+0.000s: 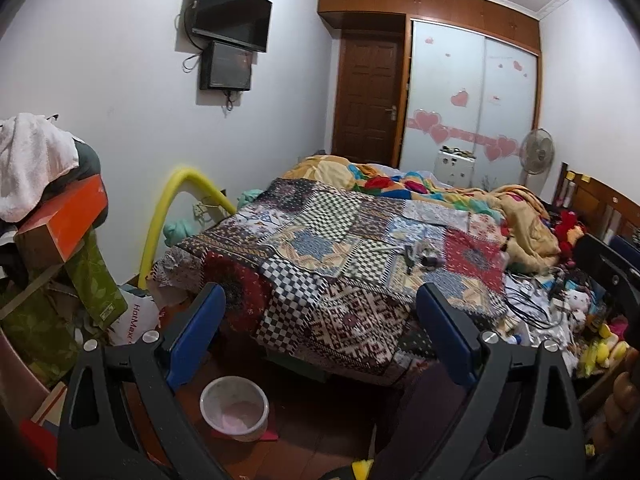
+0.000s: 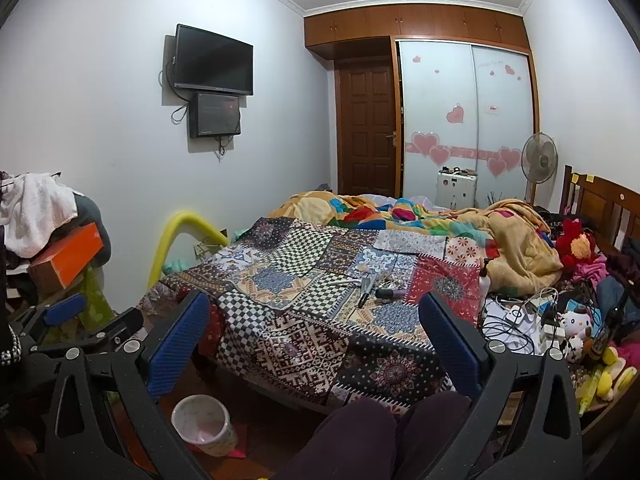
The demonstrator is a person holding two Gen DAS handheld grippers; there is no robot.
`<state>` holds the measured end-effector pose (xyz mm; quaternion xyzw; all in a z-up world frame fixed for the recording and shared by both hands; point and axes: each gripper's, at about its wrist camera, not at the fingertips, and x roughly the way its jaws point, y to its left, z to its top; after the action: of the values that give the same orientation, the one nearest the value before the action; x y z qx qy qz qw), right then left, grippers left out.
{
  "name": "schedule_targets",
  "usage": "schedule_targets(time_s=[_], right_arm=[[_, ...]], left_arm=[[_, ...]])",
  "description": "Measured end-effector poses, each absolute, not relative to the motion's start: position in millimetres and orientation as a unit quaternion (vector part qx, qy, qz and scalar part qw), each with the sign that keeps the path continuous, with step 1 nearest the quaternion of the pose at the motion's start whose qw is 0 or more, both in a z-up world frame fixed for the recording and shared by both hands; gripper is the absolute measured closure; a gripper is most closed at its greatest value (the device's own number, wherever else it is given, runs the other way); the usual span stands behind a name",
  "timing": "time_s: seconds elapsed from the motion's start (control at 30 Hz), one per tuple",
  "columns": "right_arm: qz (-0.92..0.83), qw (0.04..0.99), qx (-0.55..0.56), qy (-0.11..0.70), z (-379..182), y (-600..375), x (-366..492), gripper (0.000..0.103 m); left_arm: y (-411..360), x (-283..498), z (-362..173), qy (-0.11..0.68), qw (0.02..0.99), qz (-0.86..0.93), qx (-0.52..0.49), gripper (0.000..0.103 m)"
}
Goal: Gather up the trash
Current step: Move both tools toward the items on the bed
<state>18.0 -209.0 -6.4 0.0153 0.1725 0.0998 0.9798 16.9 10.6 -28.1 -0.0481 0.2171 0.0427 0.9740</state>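
Observation:
A small white waste bin [image 1: 234,407] stands on the dark floor at the foot of the bed; it also shows in the right wrist view [image 2: 205,424]. Several small items, pens and tubes [image 2: 374,286], lie on the patchwork bedspread [image 2: 320,300]; the same items show in the left wrist view [image 1: 418,258]. My left gripper [image 1: 320,328] is open and empty, above the bin and short of the bed. My right gripper [image 2: 316,332] is open and empty, facing the bed. The left gripper's blue pad [image 2: 64,310] shows at the left of the right wrist view.
A pile of boxes, cloth and an orange box [image 1: 64,220] stands at the left. A yellow foam tube [image 1: 168,208] arches by the wall. Cables, chargers and plush toys [image 2: 560,320] crowd the right of the bed. A person's knees [image 2: 380,432] are below the right gripper.

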Motion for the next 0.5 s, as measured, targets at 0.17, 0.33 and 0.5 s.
schedule_targets(time_s=[0.17,0.33,0.5], right_arm=[[0.083,0.981,0.019,0.177,-8,-222,41,0.0],[0.052,0.981,0.01,0.185,-13,-239,70,0.0],[0.015,0.98,0.004,0.198,-17,-259,99,0.0]], left_arm=[[1,48,-29,0.226,0.973,0.034,-0.041,0.006],[-19,88,-28,0.236,0.971,0.012,-0.025,0.006],[-46,137,-31,0.25,0.967,-0.03,-0.026,0.006]])
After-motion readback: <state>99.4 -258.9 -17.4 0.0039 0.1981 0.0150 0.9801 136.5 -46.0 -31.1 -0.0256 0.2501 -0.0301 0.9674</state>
